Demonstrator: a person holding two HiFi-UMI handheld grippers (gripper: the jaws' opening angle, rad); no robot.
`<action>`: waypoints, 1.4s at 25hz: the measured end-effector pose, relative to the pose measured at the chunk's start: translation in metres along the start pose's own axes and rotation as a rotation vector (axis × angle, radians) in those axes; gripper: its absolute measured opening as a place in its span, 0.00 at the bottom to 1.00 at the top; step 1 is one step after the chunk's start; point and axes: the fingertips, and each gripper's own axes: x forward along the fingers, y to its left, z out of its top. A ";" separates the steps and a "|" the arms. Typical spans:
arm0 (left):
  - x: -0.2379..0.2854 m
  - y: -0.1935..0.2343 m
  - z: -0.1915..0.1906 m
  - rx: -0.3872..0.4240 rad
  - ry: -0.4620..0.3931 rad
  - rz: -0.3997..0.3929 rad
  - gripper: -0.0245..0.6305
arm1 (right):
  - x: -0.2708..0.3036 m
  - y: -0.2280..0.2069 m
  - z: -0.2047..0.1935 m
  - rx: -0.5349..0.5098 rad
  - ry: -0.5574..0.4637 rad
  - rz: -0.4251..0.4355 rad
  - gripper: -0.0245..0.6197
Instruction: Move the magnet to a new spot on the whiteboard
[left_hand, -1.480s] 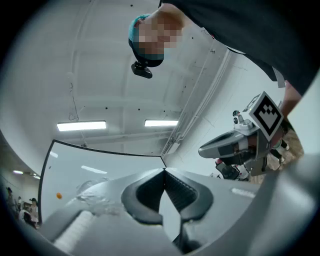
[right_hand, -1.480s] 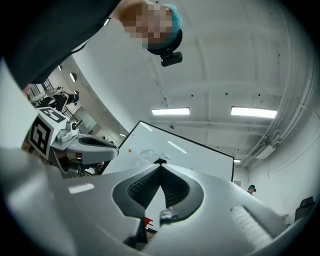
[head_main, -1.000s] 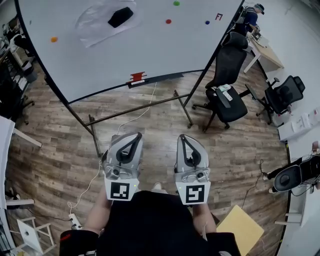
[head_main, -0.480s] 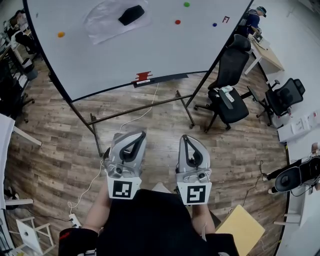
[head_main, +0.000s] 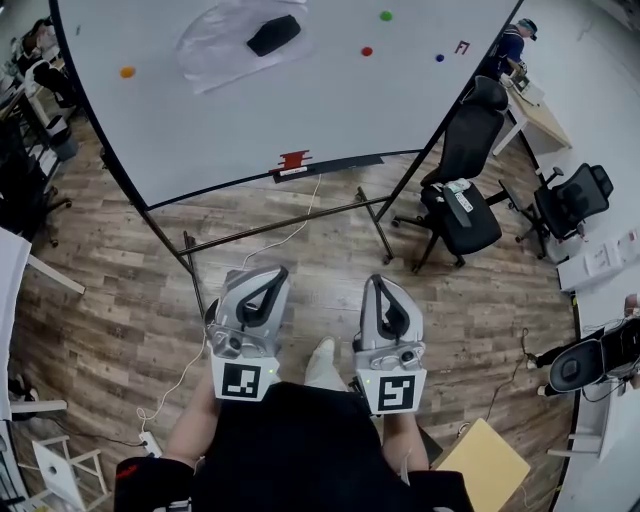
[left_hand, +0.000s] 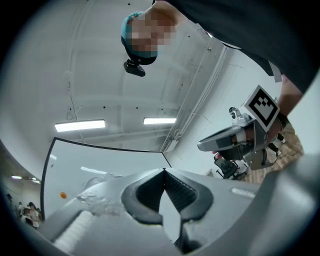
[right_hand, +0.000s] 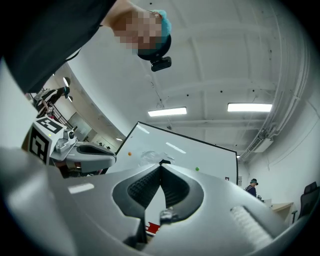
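Note:
The whiteboard stands ahead on a wheeled frame. Small round magnets stick to it: orange at the left, green, red and blue at the upper right. A black eraser sits on a smeared patch. My left gripper and right gripper are held low, side by side, well short of the board, both shut and empty. In the left gripper view the jaws meet at the tip; in the right gripper view the jaws do likewise, with the green magnet beyond.
A red object rests on the board's tray. The stand's legs and a white cable lie on the wood floor between me and the board. Black office chairs stand right, a person at a desk beyond.
The whiteboard sits lower and nearer in the head view than before. Both grippers have drifted slightly with it, still shut. A shoe has come into view between them.

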 end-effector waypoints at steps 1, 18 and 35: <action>0.004 0.000 -0.003 0.001 0.002 -0.002 0.04 | 0.002 -0.003 -0.003 0.004 -0.003 0.001 0.04; 0.131 -0.014 -0.069 0.013 0.039 0.005 0.04 | 0.079 -0.109 -0.089 0.063 0.028 0.008 0.04; 0.258 -0.045 -0.119 0.073 0.114 0.088 0.04 | 0.136 -0.215 -0.158 0.129 -0.022 0.122 0.02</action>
